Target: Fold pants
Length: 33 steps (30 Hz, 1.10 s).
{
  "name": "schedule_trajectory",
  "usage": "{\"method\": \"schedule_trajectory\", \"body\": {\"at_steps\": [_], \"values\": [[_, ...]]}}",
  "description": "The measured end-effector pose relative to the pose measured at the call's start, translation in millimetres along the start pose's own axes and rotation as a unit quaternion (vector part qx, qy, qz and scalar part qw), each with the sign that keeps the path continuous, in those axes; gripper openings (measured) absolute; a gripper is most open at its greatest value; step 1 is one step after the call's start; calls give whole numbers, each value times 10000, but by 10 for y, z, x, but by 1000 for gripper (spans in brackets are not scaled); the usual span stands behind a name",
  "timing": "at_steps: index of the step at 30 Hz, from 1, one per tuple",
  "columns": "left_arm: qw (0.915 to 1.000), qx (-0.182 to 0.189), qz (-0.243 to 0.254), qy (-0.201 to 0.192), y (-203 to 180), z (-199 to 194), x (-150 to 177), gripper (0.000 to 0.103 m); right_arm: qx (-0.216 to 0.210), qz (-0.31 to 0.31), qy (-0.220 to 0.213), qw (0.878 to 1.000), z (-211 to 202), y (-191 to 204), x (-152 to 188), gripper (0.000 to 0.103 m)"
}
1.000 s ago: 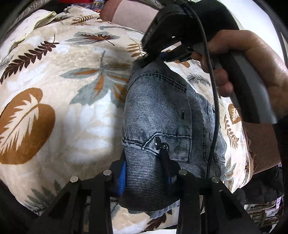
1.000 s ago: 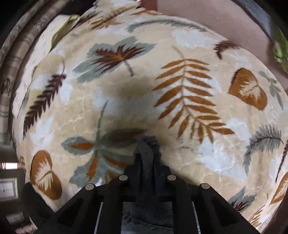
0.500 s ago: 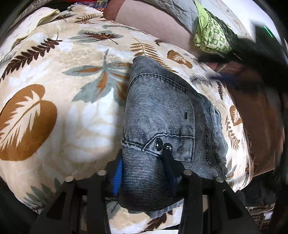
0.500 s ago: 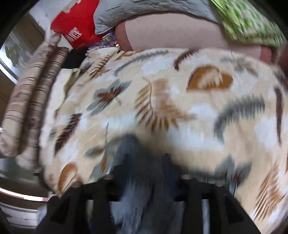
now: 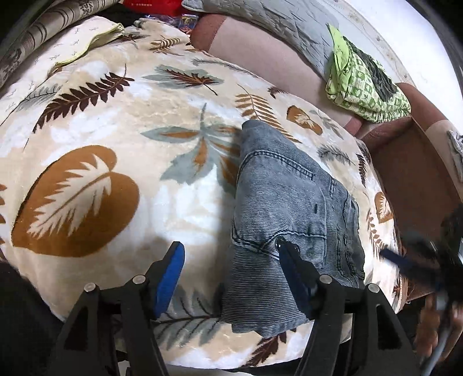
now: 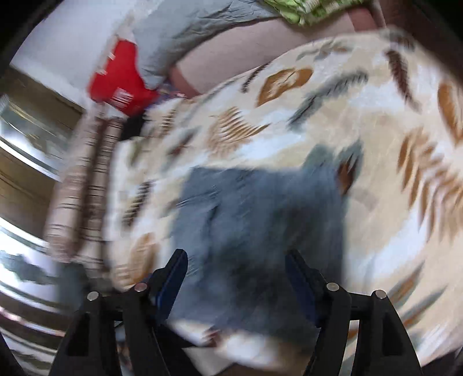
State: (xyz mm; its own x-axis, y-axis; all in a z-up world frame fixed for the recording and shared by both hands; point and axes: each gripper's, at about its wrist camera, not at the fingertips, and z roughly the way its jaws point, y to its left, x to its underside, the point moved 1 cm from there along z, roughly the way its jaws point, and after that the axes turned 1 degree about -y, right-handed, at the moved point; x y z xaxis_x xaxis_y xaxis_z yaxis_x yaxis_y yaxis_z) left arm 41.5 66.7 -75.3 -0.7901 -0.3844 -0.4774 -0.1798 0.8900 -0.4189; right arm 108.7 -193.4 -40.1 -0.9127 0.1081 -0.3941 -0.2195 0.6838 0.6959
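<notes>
Folded grey-blue denim pants lie on a cream leaf-print blanket, their near end hanging over the blanket's front edge. My left gripper hovers at that near end with its jaws opening. One blue pad is over bare blanket and the other finger rests above the denim, neither pressing. The right wrist view is blurred; there the pants lie ahead of my right gripper, whose jaws are opening with nothing pinched. A person's hand shows blurred at the lower right.
A green patterned cloth and a grey quilt lie on the brown sofa back behind the blanket. A striped cushion and a red bag sit at the far left. The blanket drops off at the front edge.
Both grippers let go of the pants and their jaws widened. The right gripper left the far end of the pants and swung to the right side; its view turned and blurred.
</notes>
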Motion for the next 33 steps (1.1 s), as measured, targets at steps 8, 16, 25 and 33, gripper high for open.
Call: {"method": "schedule_trajectory", "body": {"at_steps": [8, 16, 25, 33], "values": [[9964, -616, 574, 100, -99, 107, 118, 76, 145, 537, 533, 9970, 320, -362, 508, 69], [9961, -629, 605, 119, -96, 95, 127, 77, -118, 470, 356, 9982, 319, -333, 493, 75], [9958, -654, 629, 84, -114, 81, 141, 77, 112, 606, 281, 9977, 195, -339, 474, 72], [9956, -658, 654, 89, -123, 83, 135, 78, -168, 857, 336, 9956, 308, -583, 568, 72]]}}
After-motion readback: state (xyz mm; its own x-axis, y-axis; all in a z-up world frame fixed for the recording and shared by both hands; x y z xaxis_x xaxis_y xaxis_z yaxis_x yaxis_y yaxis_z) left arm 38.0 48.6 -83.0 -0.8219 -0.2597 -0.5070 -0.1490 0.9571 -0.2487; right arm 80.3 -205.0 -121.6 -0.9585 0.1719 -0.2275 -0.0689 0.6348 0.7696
